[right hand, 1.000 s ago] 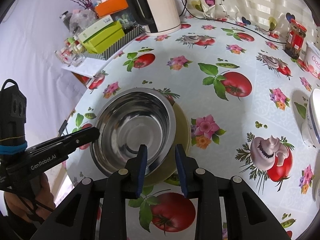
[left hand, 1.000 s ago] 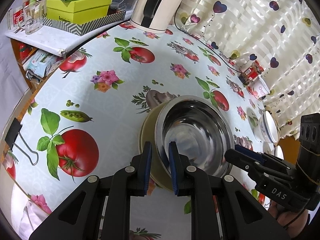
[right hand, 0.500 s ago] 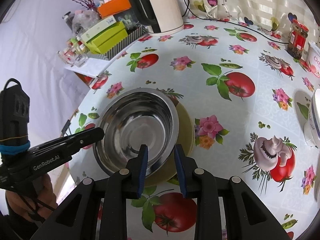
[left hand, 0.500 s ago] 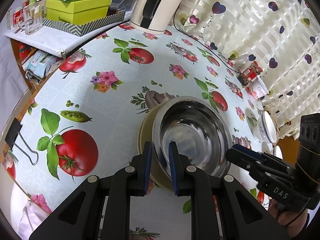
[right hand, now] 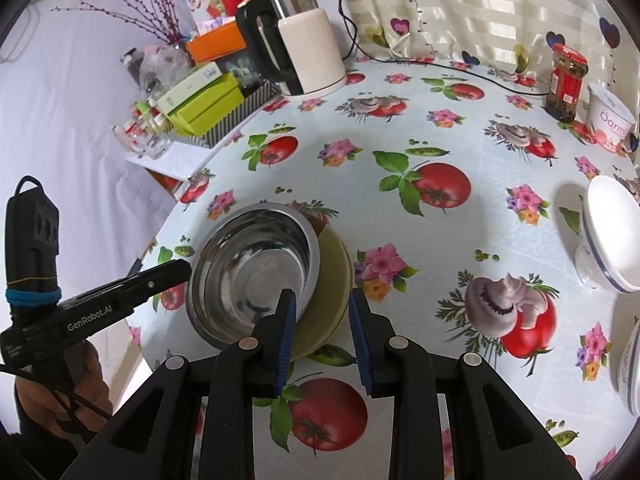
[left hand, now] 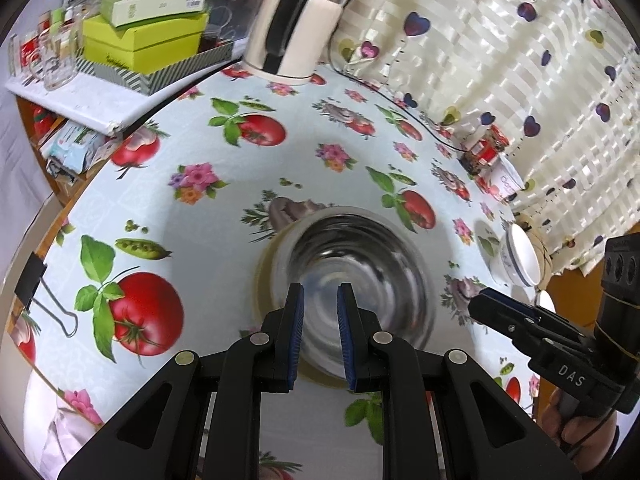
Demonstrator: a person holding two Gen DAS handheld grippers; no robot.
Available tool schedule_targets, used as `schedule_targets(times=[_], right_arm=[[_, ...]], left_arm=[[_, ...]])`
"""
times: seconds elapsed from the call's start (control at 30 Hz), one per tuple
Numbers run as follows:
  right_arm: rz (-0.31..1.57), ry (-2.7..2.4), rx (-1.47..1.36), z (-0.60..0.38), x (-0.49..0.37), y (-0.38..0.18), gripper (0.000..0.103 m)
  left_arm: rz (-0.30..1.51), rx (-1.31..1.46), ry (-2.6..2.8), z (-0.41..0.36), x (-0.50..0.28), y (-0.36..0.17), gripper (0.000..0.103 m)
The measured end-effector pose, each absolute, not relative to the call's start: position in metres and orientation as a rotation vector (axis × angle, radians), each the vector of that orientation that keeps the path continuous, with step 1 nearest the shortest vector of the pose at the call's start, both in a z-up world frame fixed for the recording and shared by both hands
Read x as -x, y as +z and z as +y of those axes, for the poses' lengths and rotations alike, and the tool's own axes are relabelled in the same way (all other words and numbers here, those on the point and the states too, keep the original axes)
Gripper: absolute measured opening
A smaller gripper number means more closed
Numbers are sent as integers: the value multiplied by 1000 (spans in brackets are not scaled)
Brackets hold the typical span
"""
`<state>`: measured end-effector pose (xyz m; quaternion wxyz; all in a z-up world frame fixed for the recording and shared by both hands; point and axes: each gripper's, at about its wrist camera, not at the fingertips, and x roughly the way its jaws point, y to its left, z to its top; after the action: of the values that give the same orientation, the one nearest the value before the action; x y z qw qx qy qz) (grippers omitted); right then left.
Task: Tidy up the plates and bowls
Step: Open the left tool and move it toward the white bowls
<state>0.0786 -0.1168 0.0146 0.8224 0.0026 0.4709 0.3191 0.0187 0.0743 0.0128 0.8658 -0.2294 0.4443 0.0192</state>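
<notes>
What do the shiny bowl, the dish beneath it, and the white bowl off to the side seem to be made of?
Shiny round bowl: likely stainless steel, polished, mirror-like reflections inside. Olive-green dish under it: possibly glazed ceramic or melamine; smooth, dull sheen, unclear. White blue-rimmed bowl: probably glazed porcelain, glossy.

"das" on right tongs, "genrobot.ai" on left tongs, "oarm" on white tub

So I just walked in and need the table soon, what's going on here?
A person is sorting dishes with a hand-held gripper in each hand. A steel bowl sits tilted inside an olive-green bowl on the vegetable-print tablecloth. The left hand-held gripper and the right hand-held gripper hover at the near edge of that stack, neither gripping anything. A white bowl with a blue rim still waits off to the right.
</notes>
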Motion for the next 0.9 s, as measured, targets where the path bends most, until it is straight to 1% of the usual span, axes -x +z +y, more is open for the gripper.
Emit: schedule_targets(times=[0.37,0.9], right_arm=[[964,651,-43,-144,-73,29,27],[946,611,-90,-176,-76,34,27]], left_arm=[[914,416,-42,36,-29,34,17],[926,380,-95,7,-40,38,17]])
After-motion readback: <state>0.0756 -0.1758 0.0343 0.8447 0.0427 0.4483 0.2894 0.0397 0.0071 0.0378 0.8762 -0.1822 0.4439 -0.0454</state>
